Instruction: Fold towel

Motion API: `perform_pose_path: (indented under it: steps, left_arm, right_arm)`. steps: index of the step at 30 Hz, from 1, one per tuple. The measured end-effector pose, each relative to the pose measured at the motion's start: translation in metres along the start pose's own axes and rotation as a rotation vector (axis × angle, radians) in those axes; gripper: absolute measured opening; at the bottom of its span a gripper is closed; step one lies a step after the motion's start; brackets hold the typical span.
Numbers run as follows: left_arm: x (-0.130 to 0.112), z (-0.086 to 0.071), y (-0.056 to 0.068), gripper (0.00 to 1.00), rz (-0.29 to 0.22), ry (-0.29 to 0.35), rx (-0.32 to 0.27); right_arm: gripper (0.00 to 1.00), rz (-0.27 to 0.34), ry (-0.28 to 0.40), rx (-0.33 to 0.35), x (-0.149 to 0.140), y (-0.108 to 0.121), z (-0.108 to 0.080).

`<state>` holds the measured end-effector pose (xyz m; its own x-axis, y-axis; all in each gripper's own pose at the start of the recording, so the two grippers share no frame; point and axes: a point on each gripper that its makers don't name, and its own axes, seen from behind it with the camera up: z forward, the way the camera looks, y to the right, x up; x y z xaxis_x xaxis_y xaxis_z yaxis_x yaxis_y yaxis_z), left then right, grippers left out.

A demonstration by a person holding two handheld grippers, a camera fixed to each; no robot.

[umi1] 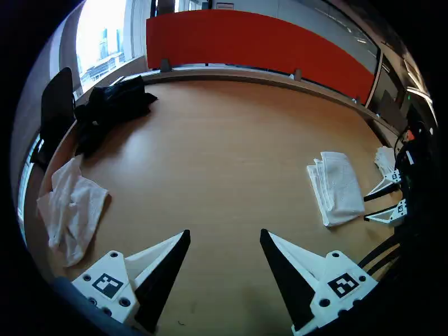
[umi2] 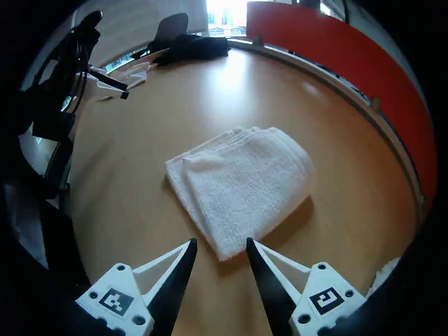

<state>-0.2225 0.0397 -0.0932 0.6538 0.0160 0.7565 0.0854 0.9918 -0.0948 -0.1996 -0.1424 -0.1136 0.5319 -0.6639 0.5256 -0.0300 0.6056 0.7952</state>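
- Lying flat on the wooden table (umi2: 123, 168), the folded towel (umi2: 241, 185) forms a neat, layered rectangle right in front of your right gripper (umi2: 221, 241). Judging by its shape, the folding on this one is done or nearly so.
- Your right gripper has its fingers spread, and the towel's near corner lies between the tips. Nothing is pinched. That stance suits either letting go of the corner or reaching for it, and I cannot tell which.
- Your left gripper (umi1: 224, 232) is spread wide over bare table, well apart from the folded towel, and holds nothing. Off to the side like that, it gives your right hand room to work.
- A crumpled towel (umi1: 73, 213) lies near the table's left edge, close to your left gripper. It looks like the next one to fold, so that gripper is well placed to fetch it.
- A dark bundle of cloth (umi1: 112, 106) sits at the far corner, and a red panel (umi1: 252, 45) runs along the back edge. Both are well apart from your work.
- If you pull the crumpled towel in, bring it to the bare middle so it doesn't disturb the folded one.
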Motion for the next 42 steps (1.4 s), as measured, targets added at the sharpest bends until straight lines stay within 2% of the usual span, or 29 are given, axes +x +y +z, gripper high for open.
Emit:
perform_pose_path:
  steps: [13, 23, 35, 42]
  left_arm:
    - [0.000, 0.000, 0.001, 0.92, 0.004, -0.001, -0.003]
    - [0.001, 0.001, 0.002, 0.92, 0.002, 0.001, -0.005]
    - [0.000, 0.001, 0.001, 0.92, 0.001, -0.002, -0.005]
    - [-0.001, 0.002, 0.002, 0.92, 0.000, -0.002, -0.005]
  right_arm:
    - [0.64, 0.006, -0.033, -0.014, -0.014, 0.002, 0.002]
    - [0.43, 0.021, -0.054, -0.011, -0.019, 0.000, 0.003]
    - [0.26, 0.054, -0.053, -0.026, -0.022, 0.005, 0.010]
    - [0.21, 0.066, -0.053, -0.028, -0.021, 0.007, 0.012]
